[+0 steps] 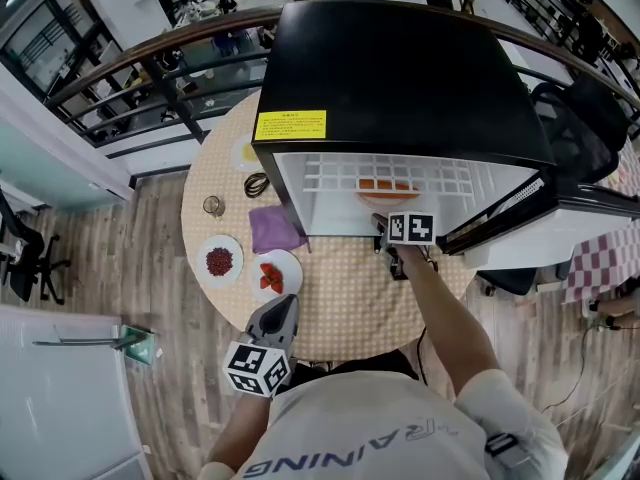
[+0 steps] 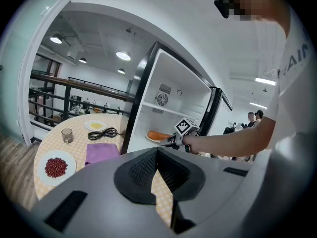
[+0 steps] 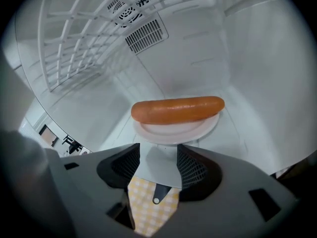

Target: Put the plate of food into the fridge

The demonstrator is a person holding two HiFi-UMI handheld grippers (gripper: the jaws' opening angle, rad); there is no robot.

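A white plate (image 3: 173, 130) with one orange sausage (image 3: 177, 109) rests on the floor of the open black mini fridge (image 1: 400, 78). In the head view the plate (image 1: 388, 186) sits just inside the fridge's opening. My right gripper (image 3: 158, 157) is at the fridge's mouth, right behind the plate. Its jaws are open, with nothing between them and the plate's rim just ahead of the tips. My left gripper (image 1: 283, 306) hangs low over the near edge of the table (image 1: 340, 298), shut and holding nothing. The left gripper view shows the plate (image 2: 157, 136) and the right gripper (image 2: 171, 142).
The fridge door (image 1: 530, 218) swings out to the right. A white wire shelf (image 3: 84, 43) spans above the plate. On the table's left lie a purple cloth (image 1: 273, 229), a plate of red beans (image 1: 219, 261), a plate of red pieces (image 1: 273, 275), a glass (image 1: 213, 206) and a black cable (image 1: 257, 184).
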